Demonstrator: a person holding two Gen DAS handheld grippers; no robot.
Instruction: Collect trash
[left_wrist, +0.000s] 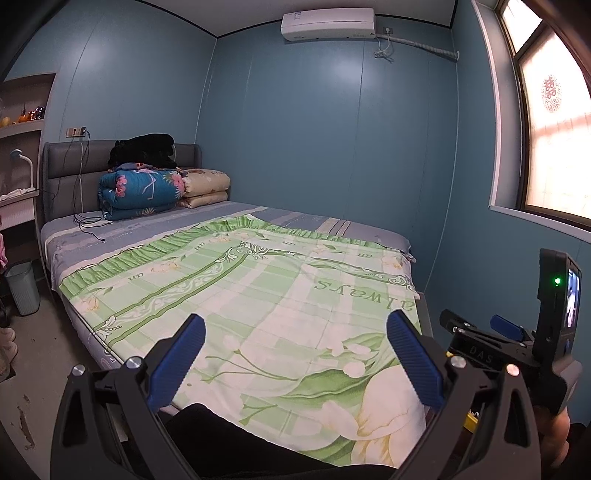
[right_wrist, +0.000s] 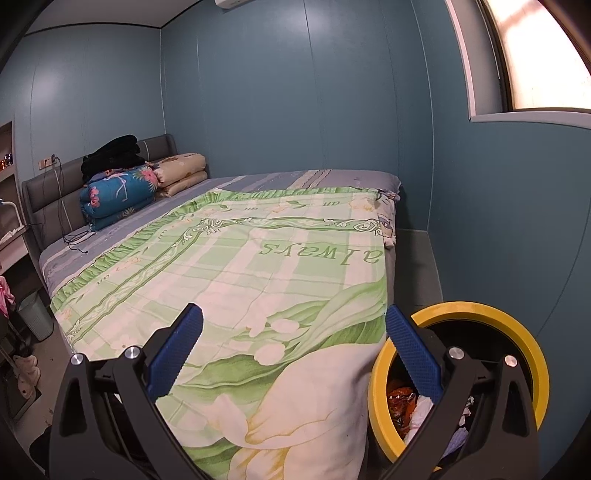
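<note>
The left tongs are spread wide and hold nothing; they hover over the foot of the bed, above the green flowered bedspread. The right tongs are spread too, also empty, and they hang at the corner of the bed, partly over a yellow-rimmed trash bin that stands on the floor just beside the mattress. Inside this bin lies crumpled trash: an orange wrapper and some white paper. On the bedspread no trash is visible, so it seems the collecting here is near its end or between two items. A second, pale grey bin stands by the head of the bed, well apart. The next move probably calls for searching the floor or the shelf side for remaining litter, then bringing one pair of tongs down around it.
</note>
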